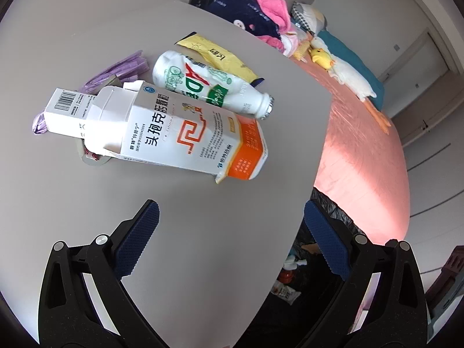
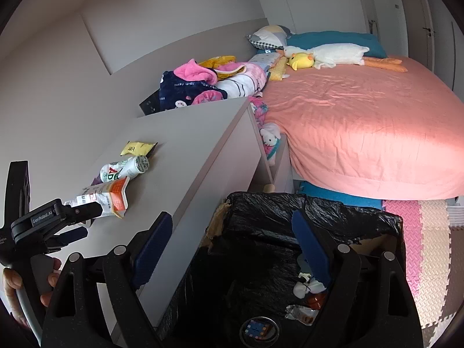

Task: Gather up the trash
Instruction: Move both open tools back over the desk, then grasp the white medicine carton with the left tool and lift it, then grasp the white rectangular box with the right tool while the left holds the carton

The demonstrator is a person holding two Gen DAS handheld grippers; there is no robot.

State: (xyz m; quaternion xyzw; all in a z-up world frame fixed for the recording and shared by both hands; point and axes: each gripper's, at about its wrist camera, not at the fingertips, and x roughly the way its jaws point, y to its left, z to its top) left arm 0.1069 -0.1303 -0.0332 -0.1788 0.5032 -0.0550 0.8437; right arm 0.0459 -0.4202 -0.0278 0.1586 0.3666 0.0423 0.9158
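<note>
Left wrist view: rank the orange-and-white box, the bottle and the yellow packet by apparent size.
1. Orange-and-white box, though it lies nearest the camera.
2. Bottle.
3. Yellow packet, partly hidden behind the bottle, so its true size is unsure.

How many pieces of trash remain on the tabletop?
5, possibly more underneath: orange-white box nearest, barcode box behind it, bottle, yellow packet farthest, purple wrappers partly buried.

Purple plastic wrapper (image 1: 116, 71) half hidden behind white and orange cardboard medicine box (image 1: 185, 133), flat grey disc (image 1: 92, 156) peeking from under it, small scraps in black-lined bin (image 2: 304, 217) too dark to tell
</note>
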